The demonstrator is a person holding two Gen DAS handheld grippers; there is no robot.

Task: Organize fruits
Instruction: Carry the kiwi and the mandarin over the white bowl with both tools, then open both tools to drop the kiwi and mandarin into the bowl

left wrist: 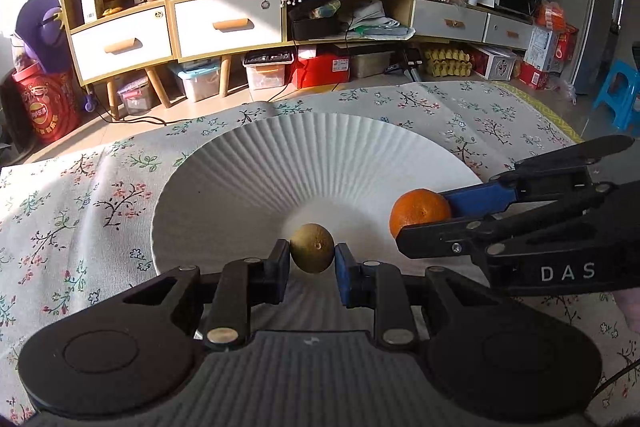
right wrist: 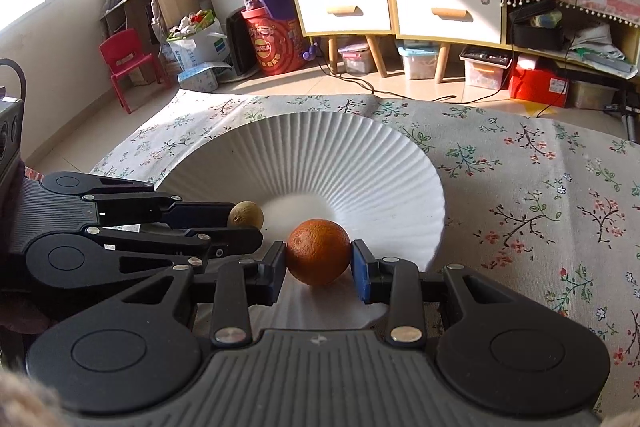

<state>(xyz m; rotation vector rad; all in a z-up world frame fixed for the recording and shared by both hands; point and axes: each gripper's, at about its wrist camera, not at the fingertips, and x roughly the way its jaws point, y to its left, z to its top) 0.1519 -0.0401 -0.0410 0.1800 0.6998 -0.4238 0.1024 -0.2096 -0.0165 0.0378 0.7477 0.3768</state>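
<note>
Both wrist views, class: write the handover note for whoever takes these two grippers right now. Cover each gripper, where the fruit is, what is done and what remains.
Left gripper: shut on the small brownish-green round fruit, held over the near part of the white ribbed ceramic plate.
Right gripper: shut on the round orange, held low over the same plate's near side, to the right of the left gripper.
The plate sits on the floral tablecloth.
Done: both fruits picked up and brought over the plate.
Left: lower each fruit, open the jaws, withdraw. Whether either fruit already touches the plate cannot be told.
</note>
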